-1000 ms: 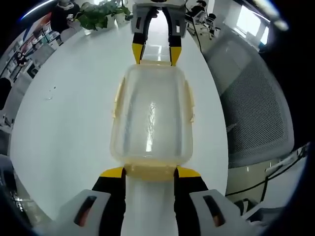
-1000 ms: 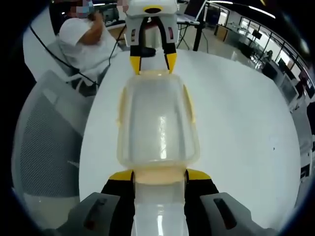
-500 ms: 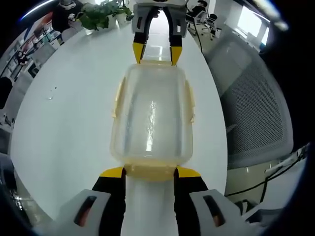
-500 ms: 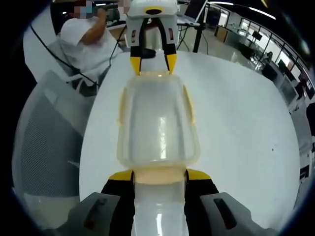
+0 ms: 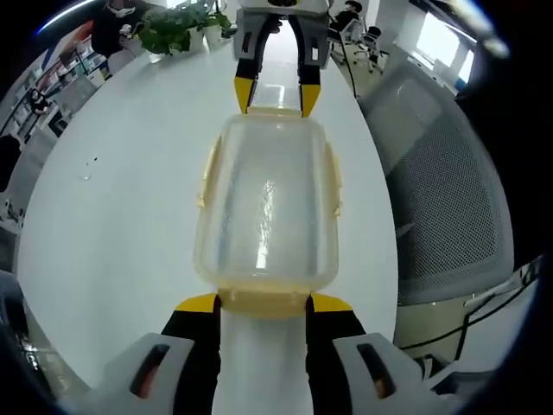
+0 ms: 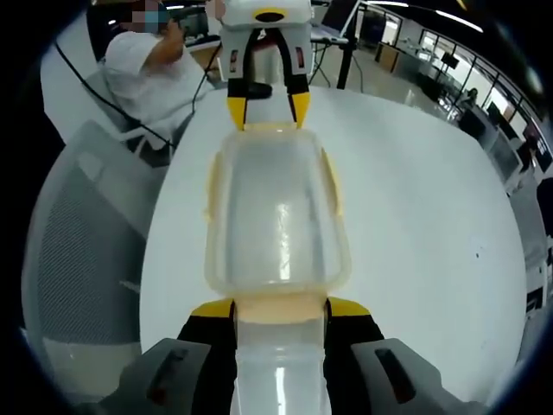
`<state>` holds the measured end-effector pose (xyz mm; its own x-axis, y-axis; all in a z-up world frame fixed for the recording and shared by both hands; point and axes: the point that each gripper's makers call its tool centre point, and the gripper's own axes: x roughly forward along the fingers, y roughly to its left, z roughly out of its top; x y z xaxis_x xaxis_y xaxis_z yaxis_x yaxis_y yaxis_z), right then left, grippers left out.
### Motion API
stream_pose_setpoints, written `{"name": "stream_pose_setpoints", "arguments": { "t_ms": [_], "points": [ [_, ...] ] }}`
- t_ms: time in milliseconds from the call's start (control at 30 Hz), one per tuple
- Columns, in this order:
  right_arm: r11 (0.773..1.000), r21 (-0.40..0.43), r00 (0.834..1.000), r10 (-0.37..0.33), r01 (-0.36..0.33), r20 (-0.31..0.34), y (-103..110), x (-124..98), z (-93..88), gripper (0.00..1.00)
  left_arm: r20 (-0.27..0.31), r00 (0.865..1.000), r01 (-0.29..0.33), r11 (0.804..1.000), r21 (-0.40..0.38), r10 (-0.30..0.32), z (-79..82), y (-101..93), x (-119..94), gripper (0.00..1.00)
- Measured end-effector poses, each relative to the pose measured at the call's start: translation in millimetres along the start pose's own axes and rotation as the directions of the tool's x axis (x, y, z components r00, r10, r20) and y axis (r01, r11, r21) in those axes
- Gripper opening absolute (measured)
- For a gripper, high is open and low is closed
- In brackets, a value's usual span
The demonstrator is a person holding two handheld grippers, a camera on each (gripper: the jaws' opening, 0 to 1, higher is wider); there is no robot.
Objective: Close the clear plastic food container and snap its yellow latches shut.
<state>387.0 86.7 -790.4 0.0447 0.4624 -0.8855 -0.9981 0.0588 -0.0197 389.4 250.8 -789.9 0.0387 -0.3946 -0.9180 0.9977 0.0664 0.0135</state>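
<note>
Lengthwise, container (image 5: 266, 203) spans gripper (image 5: 263, 303) — gripper (image 6: 280, 308).

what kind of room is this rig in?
Most likely an open-plan office or lab. The container sits on a large white round table with a grey mesh office chair beside it, a potted plant at the far edge, and desks stretching behind.

Bright, even overhead office light; glare streaks the white tabletop (image 5: 130, 199) and the clear container lid (image 6: 278, 216); fisheye bending blurs the edges.
</note>
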Motion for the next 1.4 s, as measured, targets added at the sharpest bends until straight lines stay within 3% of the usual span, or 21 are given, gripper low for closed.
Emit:
{"name": "stream_pose_setpoints", "arguments": {
  "t_ms": [1400],
  "points": [
    [0.999, 0.045, 1.000, -0.001, 0.002, -0.029, 3.0, -40.0, -59.4, 0.37, 0.010, 1.000, 0.024, 1.000, 0.019, -0.024, 67.7, -6.7, 21.4, 0.37]
  ]
}}
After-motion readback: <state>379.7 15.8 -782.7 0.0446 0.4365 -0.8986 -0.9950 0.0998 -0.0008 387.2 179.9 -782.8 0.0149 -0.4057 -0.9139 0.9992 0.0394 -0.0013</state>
